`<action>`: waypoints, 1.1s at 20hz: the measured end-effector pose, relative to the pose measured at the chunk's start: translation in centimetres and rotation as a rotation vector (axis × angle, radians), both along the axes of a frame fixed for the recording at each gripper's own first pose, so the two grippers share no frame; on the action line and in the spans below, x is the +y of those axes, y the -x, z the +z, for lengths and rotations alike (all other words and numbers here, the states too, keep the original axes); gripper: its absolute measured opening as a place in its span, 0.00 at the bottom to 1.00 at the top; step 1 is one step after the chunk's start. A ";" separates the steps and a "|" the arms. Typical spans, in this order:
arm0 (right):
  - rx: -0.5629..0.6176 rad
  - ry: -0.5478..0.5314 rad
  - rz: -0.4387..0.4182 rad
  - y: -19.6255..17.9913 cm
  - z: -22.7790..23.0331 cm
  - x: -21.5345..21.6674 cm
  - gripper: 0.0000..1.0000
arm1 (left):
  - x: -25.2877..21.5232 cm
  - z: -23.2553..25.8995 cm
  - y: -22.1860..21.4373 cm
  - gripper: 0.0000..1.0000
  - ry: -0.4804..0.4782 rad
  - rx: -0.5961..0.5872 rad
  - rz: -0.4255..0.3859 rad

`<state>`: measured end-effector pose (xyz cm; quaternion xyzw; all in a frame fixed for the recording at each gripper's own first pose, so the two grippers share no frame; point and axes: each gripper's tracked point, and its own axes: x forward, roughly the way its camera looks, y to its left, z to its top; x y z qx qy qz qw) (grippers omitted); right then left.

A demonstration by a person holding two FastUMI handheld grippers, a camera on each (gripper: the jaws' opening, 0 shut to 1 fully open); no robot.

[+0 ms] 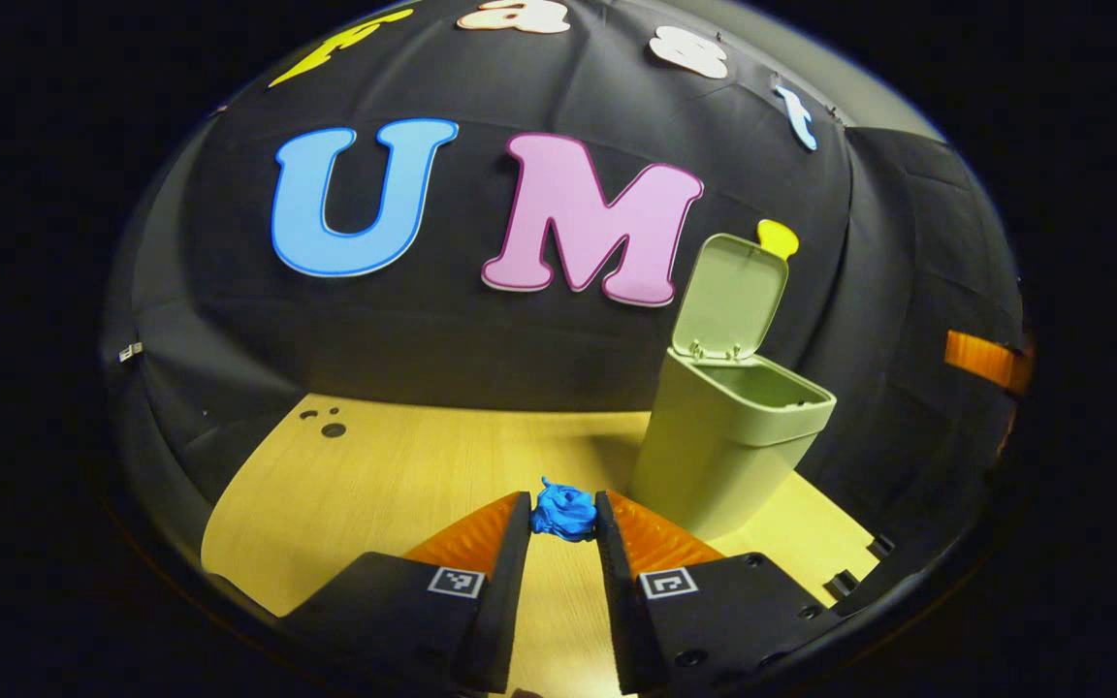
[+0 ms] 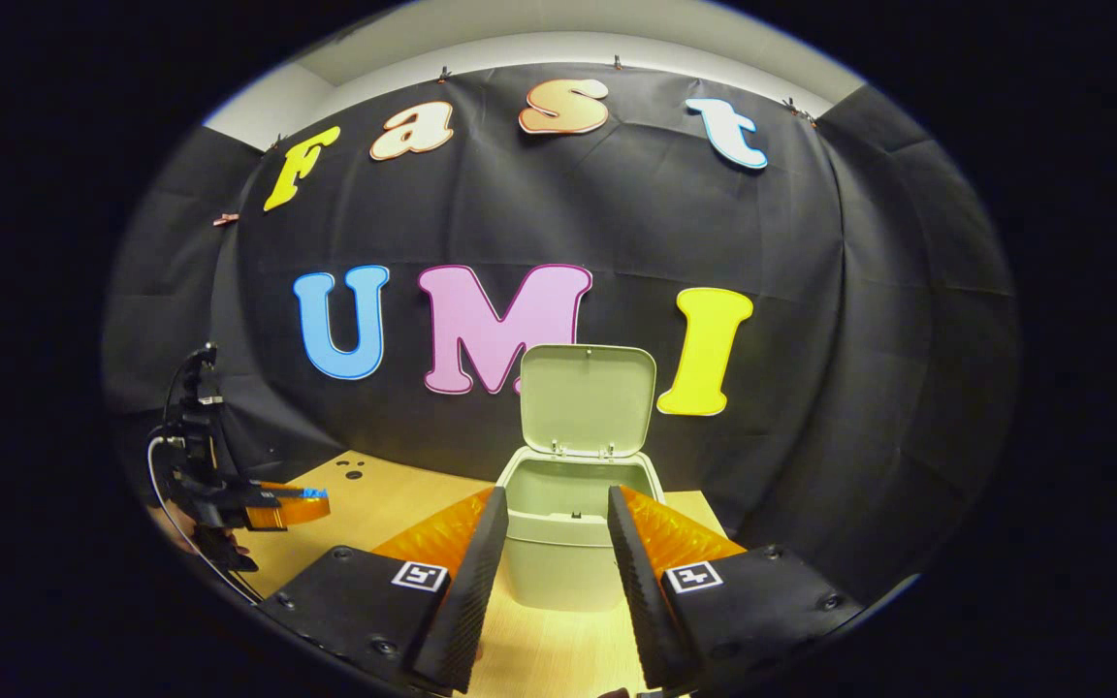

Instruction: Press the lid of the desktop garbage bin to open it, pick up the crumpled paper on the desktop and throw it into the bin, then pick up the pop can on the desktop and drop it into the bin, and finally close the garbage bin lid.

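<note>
Between the left gripper (image 1: 563,519) fingers sits pinched crumpled paper (image 1: 563,511), its underside hidden; right gripper (image 2: 551,528) spread.

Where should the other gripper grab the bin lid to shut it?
Probably the lid's free top edge, coming from the front. It stands upright, hinged at the back of the green bin, so that edge swings easiest. The right gripper is open facing it.

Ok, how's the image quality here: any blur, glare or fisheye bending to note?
Left gripper view: sharp, the bin bows outward near the edge, the tabletop is warmly lit, no glare. Right gripper view: sharp, the back wall curves, the far tool sits dim in shade.
</note>
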<state>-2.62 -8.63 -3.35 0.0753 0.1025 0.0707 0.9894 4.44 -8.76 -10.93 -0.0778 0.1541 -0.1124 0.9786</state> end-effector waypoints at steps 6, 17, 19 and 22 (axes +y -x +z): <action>0.008 0.001 -0.022 0.8 -0.2 -0.7 0.66 | -2.9 5.0 -3.4 0.43 -0.001 -0.112 -0.094; 0.042 -0.012 -0.065 3.1 -1.6 -1.7 0.68 | -12.9 9.1 -9.0 0.43 0.051 -0.197 -0.307; 0.054 -0.016 -0.073 3.6 -2.0 -1.8 0.69 | -14.6 9.0 -9.7 0.44 0.036 -0.200 -0.342; 0.069 -0.020 -0.089 4.2 -2.5 -2.2 0.70 | -17.5 8.6 -10.6 0.44 0.008 -0.199 -0.403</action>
